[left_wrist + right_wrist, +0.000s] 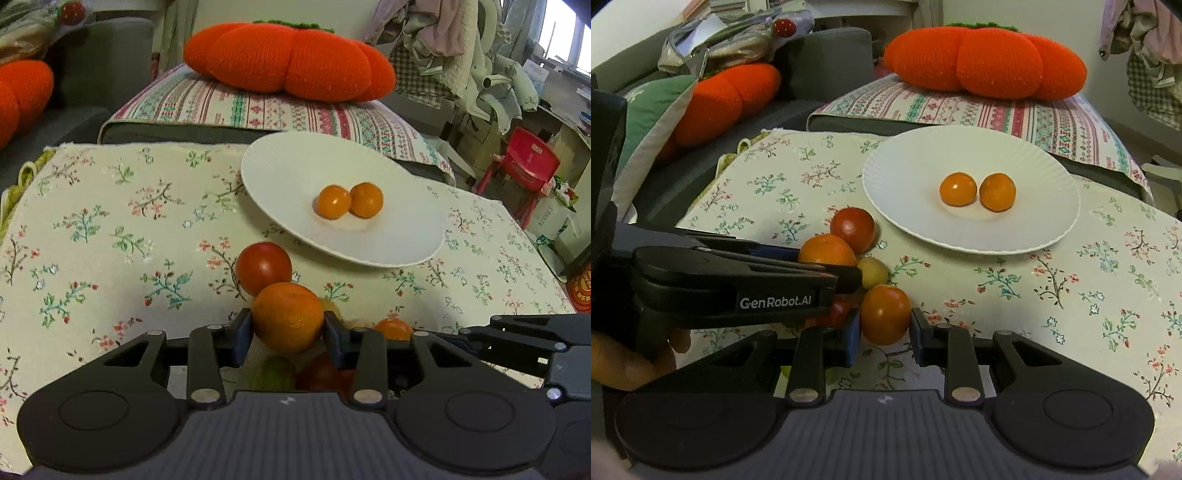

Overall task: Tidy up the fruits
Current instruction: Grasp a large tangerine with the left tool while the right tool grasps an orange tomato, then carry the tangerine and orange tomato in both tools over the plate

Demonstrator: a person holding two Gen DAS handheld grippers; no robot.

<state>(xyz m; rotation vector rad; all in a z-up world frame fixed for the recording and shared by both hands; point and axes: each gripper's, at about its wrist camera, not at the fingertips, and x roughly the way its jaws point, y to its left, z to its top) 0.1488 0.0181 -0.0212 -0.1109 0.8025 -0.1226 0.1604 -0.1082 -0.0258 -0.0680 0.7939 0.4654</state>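
Left tongs [288,334] clamp the mandarin [287,316] at lower centre, right tongs [884,330] clamp an orange tomato [885,314]; lifting either may nudge the touching red tomato [853,229] rolling across the worktop [1071,295], short of the plate [1052,229].

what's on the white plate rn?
Two small orange fruits sit side by side near the middle of the white plate, the rest of it bare. Nothing covers the plate.

Dim warm indoor light, soft shadows, fisheye-bent edges.
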